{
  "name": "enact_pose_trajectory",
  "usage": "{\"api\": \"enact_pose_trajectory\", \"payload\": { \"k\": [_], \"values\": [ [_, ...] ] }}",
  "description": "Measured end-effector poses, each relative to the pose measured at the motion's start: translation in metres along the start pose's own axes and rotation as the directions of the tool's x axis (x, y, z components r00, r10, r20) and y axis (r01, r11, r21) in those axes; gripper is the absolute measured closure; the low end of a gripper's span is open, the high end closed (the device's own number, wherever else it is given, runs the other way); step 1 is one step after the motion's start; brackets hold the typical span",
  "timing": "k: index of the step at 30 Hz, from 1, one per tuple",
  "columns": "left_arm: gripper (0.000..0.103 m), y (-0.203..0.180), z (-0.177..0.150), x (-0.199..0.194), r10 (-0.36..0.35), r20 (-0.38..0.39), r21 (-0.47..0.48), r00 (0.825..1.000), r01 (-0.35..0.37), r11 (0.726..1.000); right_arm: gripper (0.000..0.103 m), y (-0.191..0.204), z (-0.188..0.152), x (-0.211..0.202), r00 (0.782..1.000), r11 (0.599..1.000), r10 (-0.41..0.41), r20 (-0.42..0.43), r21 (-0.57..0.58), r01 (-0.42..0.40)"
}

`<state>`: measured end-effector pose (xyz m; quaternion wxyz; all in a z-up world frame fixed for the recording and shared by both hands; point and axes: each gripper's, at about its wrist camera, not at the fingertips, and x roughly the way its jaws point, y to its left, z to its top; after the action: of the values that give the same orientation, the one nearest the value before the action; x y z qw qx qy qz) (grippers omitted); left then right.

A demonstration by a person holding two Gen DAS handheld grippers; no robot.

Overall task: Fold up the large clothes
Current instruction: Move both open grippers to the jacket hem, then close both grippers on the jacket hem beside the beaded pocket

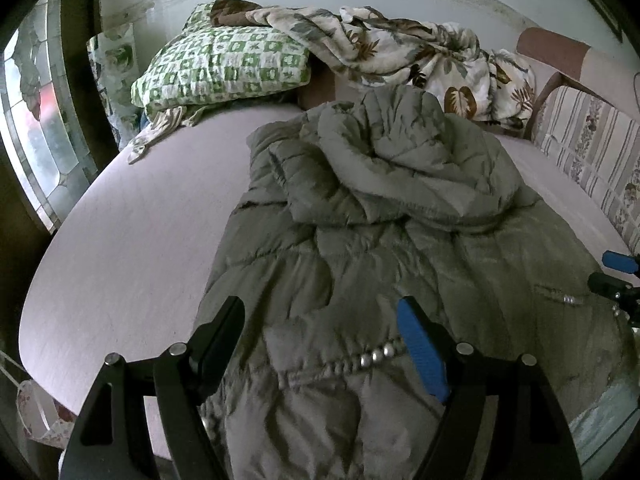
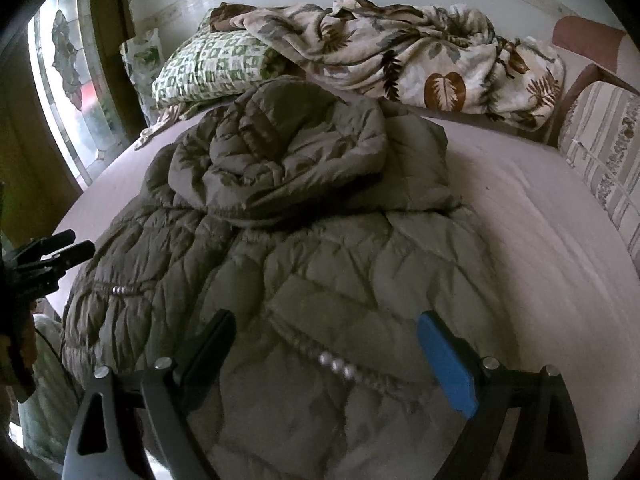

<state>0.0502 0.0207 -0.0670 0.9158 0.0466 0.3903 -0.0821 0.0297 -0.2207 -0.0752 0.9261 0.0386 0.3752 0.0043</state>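
Observation:
A grey-green quilted puffer jacket [image 1: 380,220] [image 2: 300,240] lies spread on the pale pink bed sheet [image 1: 140,220] [image 2: 540,240]. Its hood [image 1: 400,152] [image 2: 280,140] is crumpled at the far end. A row of silver snaps [image 1: 372,356] [image 2: 336,364] runs across the near part. My left gripper [image 1: 318,308] hovers open over the jacket's near left part, its pads not pressing the fabric. My right gripper [image 2: 324,318] is open the same way over the near right part. Each gripper shows at the edge of the other's view: the right gripper [image 1: 616,276], the left gripper [image 2: 52,256].
A green checked pillow [image 1: 224,68] [image 2: 212,64] and a bunched leaf-print blanket [image 1: 420,52] [image 2: 420,52] lie at the bed's far end. A striped floral cushion [image 1: 580,148] [image 2: 600,152] lines the right side. A stained-glass window [image 1: 36,120] [image 2: 68,80] stands at the left.

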Motion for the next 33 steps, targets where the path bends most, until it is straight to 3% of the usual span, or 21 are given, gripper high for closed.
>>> {"api": "enact_pose_trajectory", "payload": {
  "k": [8,17,23,27,33],
  "values": [
    [0.024,0.022,-0.031,-0.017,0.009,-0.027,-0.018,1.0,-0.01,1.0,0.009,-0.023,-0.031,-0.022,0.999,0.999,-0.025,-0.03,0.034,0.026],
    [0.024,0.079,-0.08,-0.033,0.043,-0.105,-0.118,0.994,-0.055,0.991,0.009,-0.052,-0.053,-0.034,0.997,0.996,-0.046,-0.067,0.078,0.052],
    [0.024,0.092,-0.106,-0.028,-0.026,-0.172,-0.154,0.985,-0.001,0.988,0.008,-0.058,-0.061,-0.03,0.992,0.995,-0.056,-0.109,0.071,0.064],
    [0.024,0.087,-0.118,-0.012,-0.096,-0.245,-0.169,0.965,0.055,0.984,0.008,-0.062,-0.067,-0.028,0.989,0.995,-0.073,-0.128,0.064,0.081],
    [0.024,0.077,-0.133,0.004,-0.084,-0.292,-0.131,0.953,0.047,0.99,0.008,-0.075,-0.078,-0.029,0.983,0.991,-0.099,-0.154,0.07,0.111]
  ]
}}
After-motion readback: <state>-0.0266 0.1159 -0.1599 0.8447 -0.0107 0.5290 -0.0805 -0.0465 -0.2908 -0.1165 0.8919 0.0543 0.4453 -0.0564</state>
